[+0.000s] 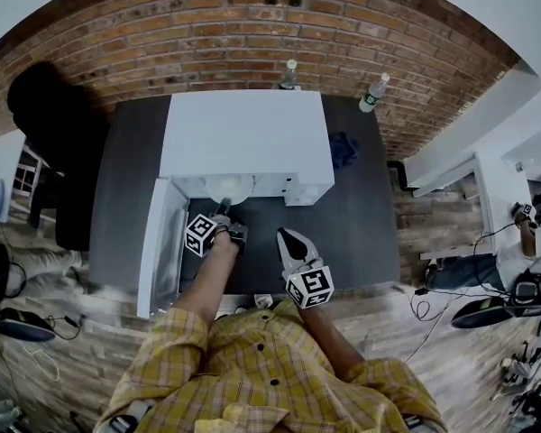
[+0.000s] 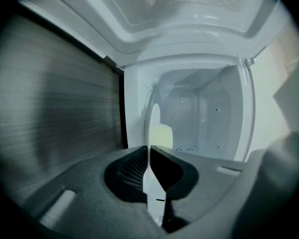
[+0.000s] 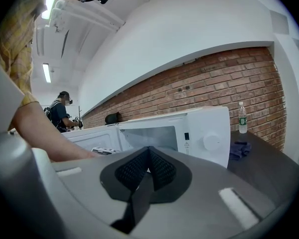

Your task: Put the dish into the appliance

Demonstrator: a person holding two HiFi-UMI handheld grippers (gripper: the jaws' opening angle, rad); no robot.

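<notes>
A white microwave (image 1: 248,138) stands on the dark table (image 1: 361,224), its door (image 1: 162,242) swung open to the left. My left gripper (image 1: 227,225) is at the opening, shut on the rim of a white dish (image 1: 230,188). In the left gripper view the dish (image 2: 153,128) stands edge-on between the jaws (image 2: 150,156), with the microwave's white cavity (image 2: 209,118) straight ahead. My right gripper (image 1: 291,244) hovers over the table in front of the microwave, to the right of the left one. Its jaws (image 3: 148,166) are shut and hold nothing.
Two water bottles (image 1: 289,73) (image 1: 373,92) stand at the brick wall behind the microwave, and a blue cloth (image 1: 343,149) lies to its right. The microwave's dial panel (image 3: 204,138) faces the right gripper. Another person (image 3: 60,114) works at a far bench.
</notes>
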